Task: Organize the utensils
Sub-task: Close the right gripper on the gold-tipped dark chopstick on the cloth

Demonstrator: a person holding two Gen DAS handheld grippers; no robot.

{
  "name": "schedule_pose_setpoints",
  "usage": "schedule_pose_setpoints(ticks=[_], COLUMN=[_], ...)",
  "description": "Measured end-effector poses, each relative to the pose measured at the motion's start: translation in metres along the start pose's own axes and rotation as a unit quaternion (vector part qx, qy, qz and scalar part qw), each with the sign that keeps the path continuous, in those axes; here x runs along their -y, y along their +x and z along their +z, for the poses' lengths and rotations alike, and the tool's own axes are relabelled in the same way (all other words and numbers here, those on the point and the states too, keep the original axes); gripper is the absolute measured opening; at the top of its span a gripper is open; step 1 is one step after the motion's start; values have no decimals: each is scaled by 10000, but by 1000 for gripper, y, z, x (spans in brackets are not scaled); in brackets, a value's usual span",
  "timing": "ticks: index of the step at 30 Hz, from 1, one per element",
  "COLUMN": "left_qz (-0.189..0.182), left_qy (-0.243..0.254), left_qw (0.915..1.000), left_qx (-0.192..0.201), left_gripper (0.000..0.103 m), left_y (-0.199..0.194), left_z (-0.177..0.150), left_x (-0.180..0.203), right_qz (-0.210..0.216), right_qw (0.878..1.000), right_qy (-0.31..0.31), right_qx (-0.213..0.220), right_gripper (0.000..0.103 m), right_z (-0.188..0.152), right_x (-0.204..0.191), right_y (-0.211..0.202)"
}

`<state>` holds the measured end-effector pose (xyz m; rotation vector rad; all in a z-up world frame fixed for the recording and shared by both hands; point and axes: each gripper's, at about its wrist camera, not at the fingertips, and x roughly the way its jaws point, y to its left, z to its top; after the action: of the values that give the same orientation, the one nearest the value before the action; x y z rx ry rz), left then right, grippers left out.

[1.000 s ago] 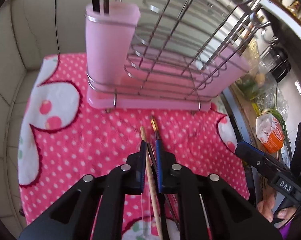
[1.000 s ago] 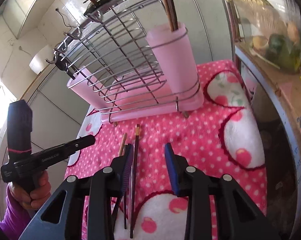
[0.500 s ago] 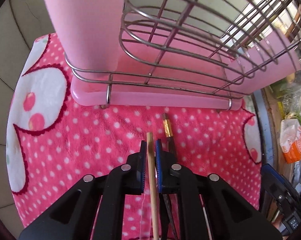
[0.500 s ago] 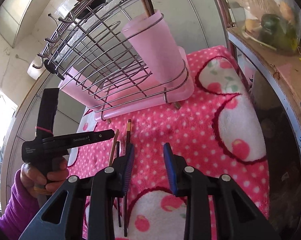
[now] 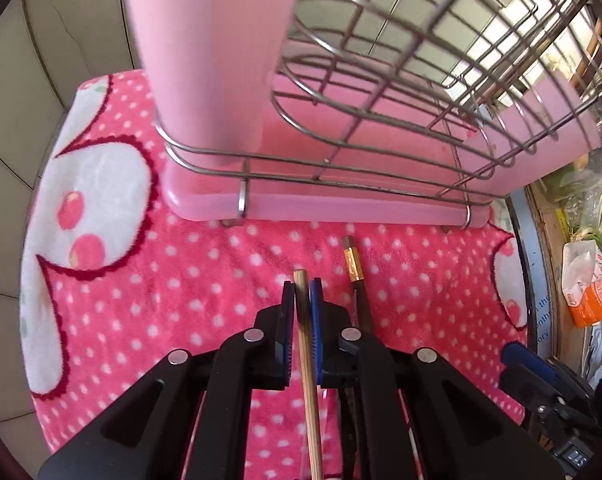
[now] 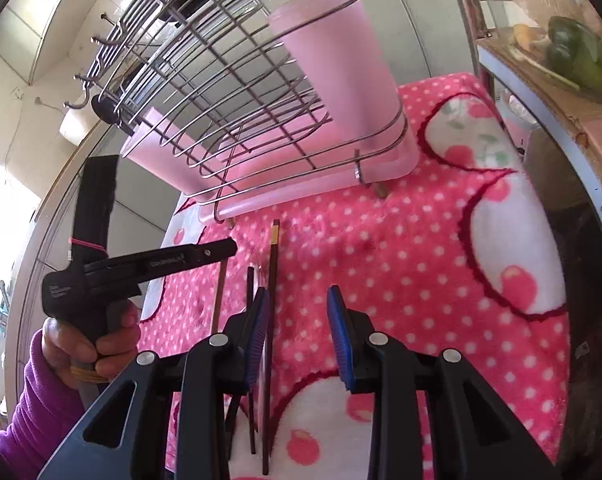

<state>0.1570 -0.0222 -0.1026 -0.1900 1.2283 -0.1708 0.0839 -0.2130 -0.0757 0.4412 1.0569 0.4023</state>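
Pink fleece cloth [image 5: 205, 280] with white dots and white flower patches covered the table, and on it stood a chrome wire dish rack [image 5: 381, 92] on a pale pink plastic drip tray [image 5: 341, 210], with a tall pink plastic utensil cup [image 6: 341, 60] at one corner. We held the left tool [image 5: 301, 300] over the cloth, its blue pads pressed together on a pale wooden chopstick [image 5: 309, 392]. That stick ran lengthwise between the pads, its blunt end poking just past the tips and aimed at the tray's front edge, so the cup lay ahead and above it. We judged the left hand the nearer one for carrying it there. Just beside it on the cloth lay a dark chopstick with a gold band [image 5: 355, 264], parallel and untouched. Our right tool [image 6: 299, 320] hung partly spread above the cloth, pinching nothing, with more dark sticks [image 6: 251, 320] lying just beside its left pad.
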Motion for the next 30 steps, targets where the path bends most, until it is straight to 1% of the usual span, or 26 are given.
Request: schedule_pose_setpoints(ticks=[2,3,6,12,13,15,17,18,20,21,24,27,29,30], left_qz=[34,64,115,69,54,21,18,17,2,-5,-18,-41,-52,-53], left_qy=[5,-2,-120,-351,-376,-435,-460,-481,-513,-512,-490,-492,-483,-478], left_qw=[10000,9999,9998,9994,9993,9990,9989,9988,9985,9985,9987,9987,9987,9987], left_qx=[62,88,80,-36,-55,-94,-117,-135,-168,-177,-160,-157,-150,-143], left_gripper=[7,7,7,7,7,7,7,7,7,7,7,7,7,7], left_y=[-9,-12,-16,-8,-5,-5,-3,-1,3,5,10,6,7,6], left_z=[-2,-3,-7,-15,-7,-8,-8,-9,-11,-11,-11,-11,-11,-11], left_x=[-6,-10,-25,-56,-59,-63,-65,-67,-68,-68,-64,-69,-69,-70], right_qz=[81,117,248,304,272,238,91,2,14,7,-120,-158,-104,-70], right_qw=[9999,9997,9985,9951,9947,9940,9944,9945,9945,9946,9952,9956,9960,9963], right_qy=[-7,-1,91,242,232,209,163,161,257,279,322,425,419,384], right_qx=[-122,-191,-478,-910,-960,-1050,-1039,-1037,-1012,-999,-913,-823,-787,-770], right_gripper=[26,22,18,17,17,17,13,5,3,0,0,0,0,3], right_z=[0,-1,-3,-3,-3,-3,-5,-5,-6,-7,-8,-8,-8,-6], right_x=[-5,-7,-12,-18,-20,-24,-27,-27,-25,-24,-21,-14,-15,-14], right_y=[9,14,34,69,74,83,87,88,87,86,78,64,59,57])
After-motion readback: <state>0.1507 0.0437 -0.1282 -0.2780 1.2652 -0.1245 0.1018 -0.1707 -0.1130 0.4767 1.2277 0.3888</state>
